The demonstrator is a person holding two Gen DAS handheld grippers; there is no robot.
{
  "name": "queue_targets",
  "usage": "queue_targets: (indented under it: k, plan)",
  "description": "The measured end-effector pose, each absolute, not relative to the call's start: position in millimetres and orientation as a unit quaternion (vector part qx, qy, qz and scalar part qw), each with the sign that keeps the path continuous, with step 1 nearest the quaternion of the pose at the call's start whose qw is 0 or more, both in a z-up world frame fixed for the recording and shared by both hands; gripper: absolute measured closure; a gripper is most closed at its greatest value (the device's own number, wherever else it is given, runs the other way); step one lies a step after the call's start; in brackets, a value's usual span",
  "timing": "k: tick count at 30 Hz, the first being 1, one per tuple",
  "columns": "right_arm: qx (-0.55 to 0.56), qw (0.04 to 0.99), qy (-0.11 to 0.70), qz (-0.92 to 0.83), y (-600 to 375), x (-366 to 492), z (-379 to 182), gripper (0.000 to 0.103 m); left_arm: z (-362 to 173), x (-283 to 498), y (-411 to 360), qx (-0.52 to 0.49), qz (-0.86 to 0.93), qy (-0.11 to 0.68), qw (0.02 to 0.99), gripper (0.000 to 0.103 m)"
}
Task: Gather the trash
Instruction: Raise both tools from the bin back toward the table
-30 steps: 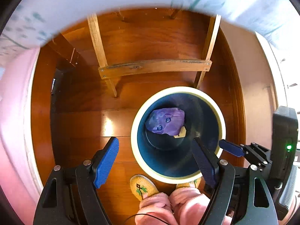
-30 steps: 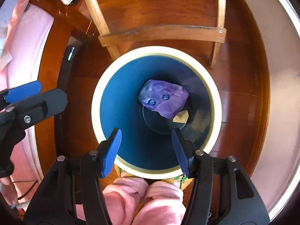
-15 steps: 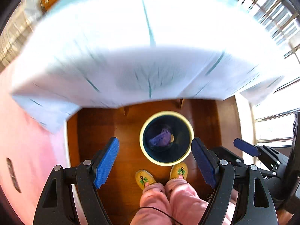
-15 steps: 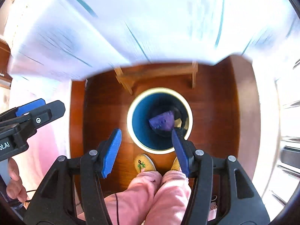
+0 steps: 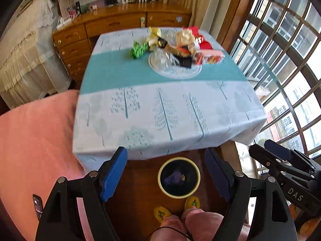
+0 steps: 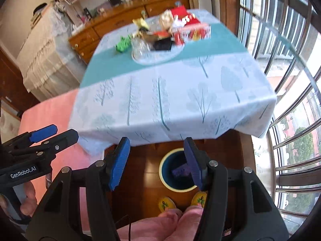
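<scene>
Hovering empty with fingers wide, both grippers, left gripper (image 5: 166, 176) and right gripper (image 6: 155, 162), face the table (image 5: 160, 108); next, reach a wrapper (image 5: 138, 50) beyond the bin (image 5: 178, 177).

Both wrist cameras look steeply down from above the near edge of the table (image 5: 160, 108), across it towards its far edge. The left view sits to the left, the right view beside it. Both share the tablecloth and, on the floor below the near edge, the trash bin (image 5: 179, 177) (image 6: 176, 172).
</scene>
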State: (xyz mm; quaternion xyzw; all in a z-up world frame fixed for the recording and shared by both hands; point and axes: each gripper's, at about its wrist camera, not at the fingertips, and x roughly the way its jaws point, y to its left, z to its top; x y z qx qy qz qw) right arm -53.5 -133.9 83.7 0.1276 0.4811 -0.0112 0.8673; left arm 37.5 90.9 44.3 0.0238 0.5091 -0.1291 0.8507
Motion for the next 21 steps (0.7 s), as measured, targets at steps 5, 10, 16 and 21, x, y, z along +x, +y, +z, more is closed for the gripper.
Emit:
queue_targets:
  k: [5, 10, 16, 21]
  plan:
    - [0.127, 0.882, 0.453, -0.019, -130, -62, 123, 0.05, 98, 41, 92, 0.026, -0.134, 0.469, 0.873, 0.022]
    - [0.137, 0.886, 0.443, -0.029, -135, -61, 138, 0.05, 130, 44, 94, 0.021, -0.138, 0.449, 0.882, 0.022]
    - [0.137, 0.895, 0.424, -0.024, -138, -52, 151, 0.05, 149, 47, 88, 0.028, -0.136, 0.434, 0.89, 0.022]
    - [0.131, 0.898, 0.419, -0.012, -141, -34, 157, 0.05, 156, 64, 78, 0.034, -0.134, 0.43, 0.892, 0.022]
